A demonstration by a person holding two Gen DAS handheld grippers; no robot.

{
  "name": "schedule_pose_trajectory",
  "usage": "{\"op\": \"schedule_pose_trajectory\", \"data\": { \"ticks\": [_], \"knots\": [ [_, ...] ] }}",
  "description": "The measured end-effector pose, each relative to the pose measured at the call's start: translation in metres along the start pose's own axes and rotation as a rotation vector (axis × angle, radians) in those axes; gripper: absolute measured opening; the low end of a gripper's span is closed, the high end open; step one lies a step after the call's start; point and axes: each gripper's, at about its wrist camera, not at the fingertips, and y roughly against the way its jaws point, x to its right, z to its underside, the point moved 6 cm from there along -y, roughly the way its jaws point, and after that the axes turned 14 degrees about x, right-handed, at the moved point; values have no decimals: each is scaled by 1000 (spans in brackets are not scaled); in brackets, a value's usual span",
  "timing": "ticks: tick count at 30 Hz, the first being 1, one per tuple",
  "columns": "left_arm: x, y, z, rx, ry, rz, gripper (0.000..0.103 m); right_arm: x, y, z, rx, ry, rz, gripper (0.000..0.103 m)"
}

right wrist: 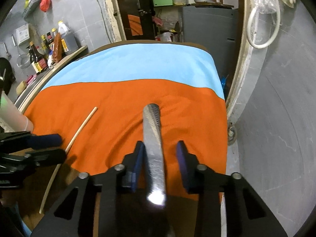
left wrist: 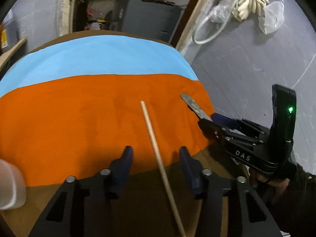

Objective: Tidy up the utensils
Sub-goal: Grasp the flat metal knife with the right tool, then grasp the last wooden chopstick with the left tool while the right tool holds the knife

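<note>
Utensils: one chopstick point(left wrist: 156, 154), one knife point(right wrist: 153, 148) | left tool point(left wrist: 156, 154), right tool point(right wrist: 161, 148): both released, unclenched

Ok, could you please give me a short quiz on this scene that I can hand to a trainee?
1. True or false: the wooden stick lies partly on the orange cloth.
2. What lies between the fingers of the right hand-held gripper? A) a spoon B) a metal knife C) a bottle
3. What colour is the cloth beyond the orange one?
Key: 1 true; 2 B; 3 it is the light blue cloth.
</note>
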Motion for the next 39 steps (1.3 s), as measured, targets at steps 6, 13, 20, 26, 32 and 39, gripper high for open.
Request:
{"op": "schedule_pose_trajectory", "data": {
  "ticks": [6, 13, 20, 26, 32, 39],
  "knots": [
    [2, -19, 1, -53, -38, -33, 20, 3, -9, -7, -10, -19, -57, 20],
    [-5, -30, -6, -72, -8, -26, 16, 9, -22, -8, -38, -67, -107, 20],
    [-3, -34, -9, -74, -11, -35, 12, 6, -24, -5, -55, -80, -94, 20],
    [-9, -32, -8, -72, 20, -44, 9, 2, -22, -4, -78, -77, -69, 20],
    [-13, -21, -3, -91, -7, -113, 5, -8, -13, 4, -113, -80, -87, 20],
    [-34, 4, 7, -116, 50, -149, 5, -23, -13, 10, -163, -42, -126, 22]
  ]
}}
